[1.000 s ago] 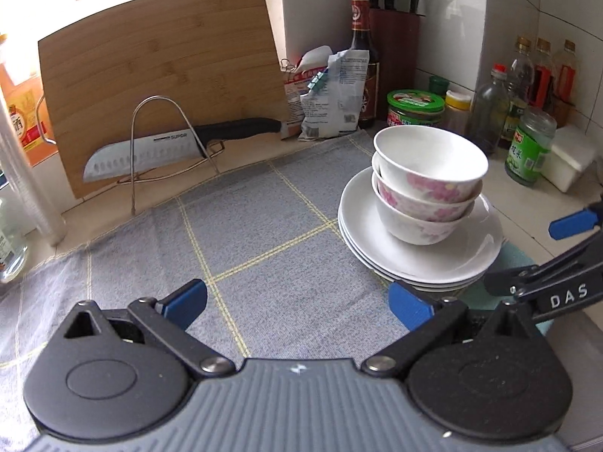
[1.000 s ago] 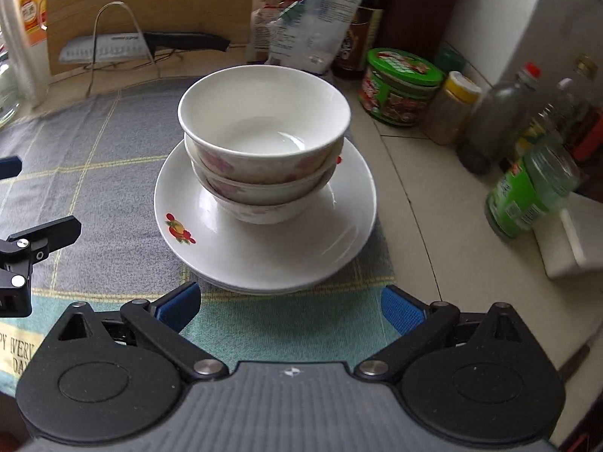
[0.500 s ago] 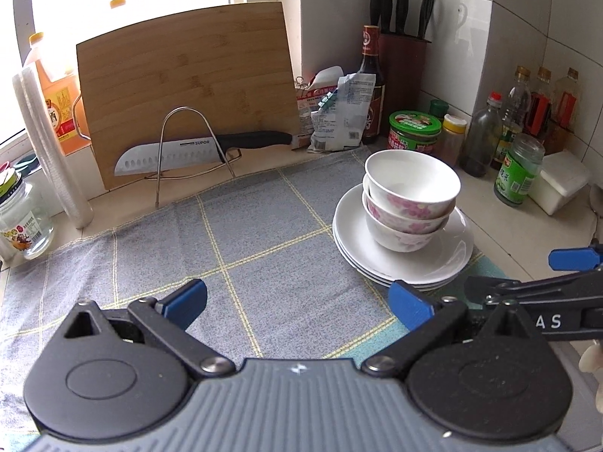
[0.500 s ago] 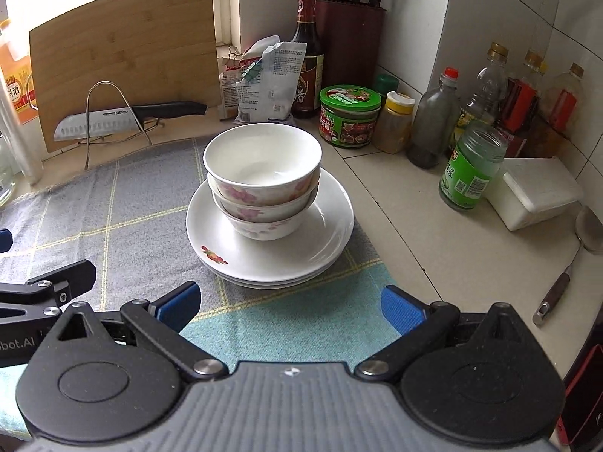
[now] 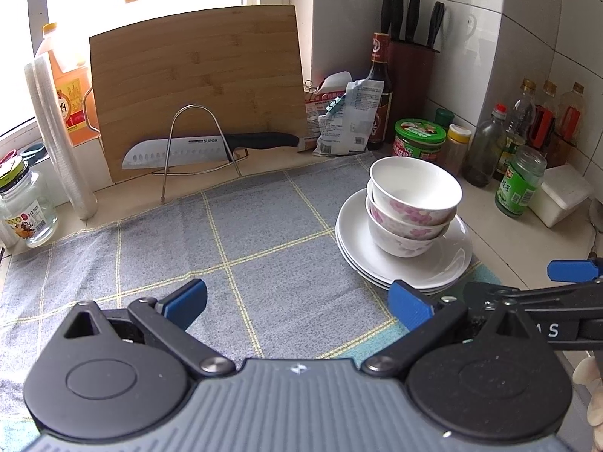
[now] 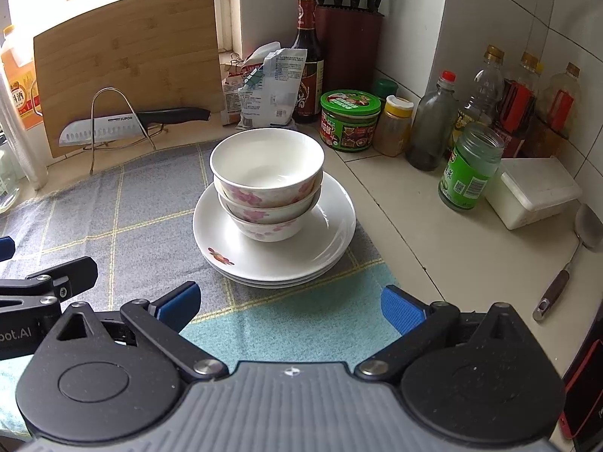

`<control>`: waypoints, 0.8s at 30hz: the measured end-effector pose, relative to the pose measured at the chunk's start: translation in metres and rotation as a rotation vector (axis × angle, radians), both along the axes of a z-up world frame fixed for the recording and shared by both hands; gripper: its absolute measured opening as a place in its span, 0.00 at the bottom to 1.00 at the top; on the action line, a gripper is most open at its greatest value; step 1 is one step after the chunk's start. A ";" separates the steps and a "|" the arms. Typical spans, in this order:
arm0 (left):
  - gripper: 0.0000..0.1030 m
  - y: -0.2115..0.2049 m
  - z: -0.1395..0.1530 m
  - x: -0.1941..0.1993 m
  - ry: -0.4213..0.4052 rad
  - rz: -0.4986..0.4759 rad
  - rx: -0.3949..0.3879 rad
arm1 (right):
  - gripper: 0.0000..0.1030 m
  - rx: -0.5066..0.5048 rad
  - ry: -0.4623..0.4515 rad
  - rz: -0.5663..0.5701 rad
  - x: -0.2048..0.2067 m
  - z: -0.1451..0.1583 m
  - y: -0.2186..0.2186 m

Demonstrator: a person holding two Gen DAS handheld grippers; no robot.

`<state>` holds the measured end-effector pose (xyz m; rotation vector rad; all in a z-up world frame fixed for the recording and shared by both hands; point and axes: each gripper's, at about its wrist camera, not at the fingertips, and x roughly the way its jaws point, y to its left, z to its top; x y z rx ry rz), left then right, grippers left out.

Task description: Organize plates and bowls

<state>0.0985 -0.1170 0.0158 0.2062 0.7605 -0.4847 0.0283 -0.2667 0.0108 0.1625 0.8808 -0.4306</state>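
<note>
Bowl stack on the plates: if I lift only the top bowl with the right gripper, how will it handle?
The top bowl looks glazed, so probably slippery and breakable. It nests in two bowls and sits slightly askew in the left wrist view, so it should lift free, though the bowl stack may wobble. The plates likely stay put on the cloth.

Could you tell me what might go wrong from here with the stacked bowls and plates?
1. The three bowls sit nested high on the plates; nudging the top one could topple the stack.
2. The stack sits at the cloth's right edge, near the green jar and bottles, so a wide swing by the open right tool might knock them.
</note>
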 end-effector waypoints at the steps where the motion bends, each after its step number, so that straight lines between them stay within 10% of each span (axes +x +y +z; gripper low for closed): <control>1: 0.99 0.000 0.000 0.000 0.001 0.001 0.000 | 1.00 -0.001 -0.002 0.000 0.000 0.000 0.000; 24: 0.99 0.003 0.001 -0.001 -0.005 0.008 -0.007 | 1.00 -0.020 -0.008 -0.003 -0.002 0.004 0.002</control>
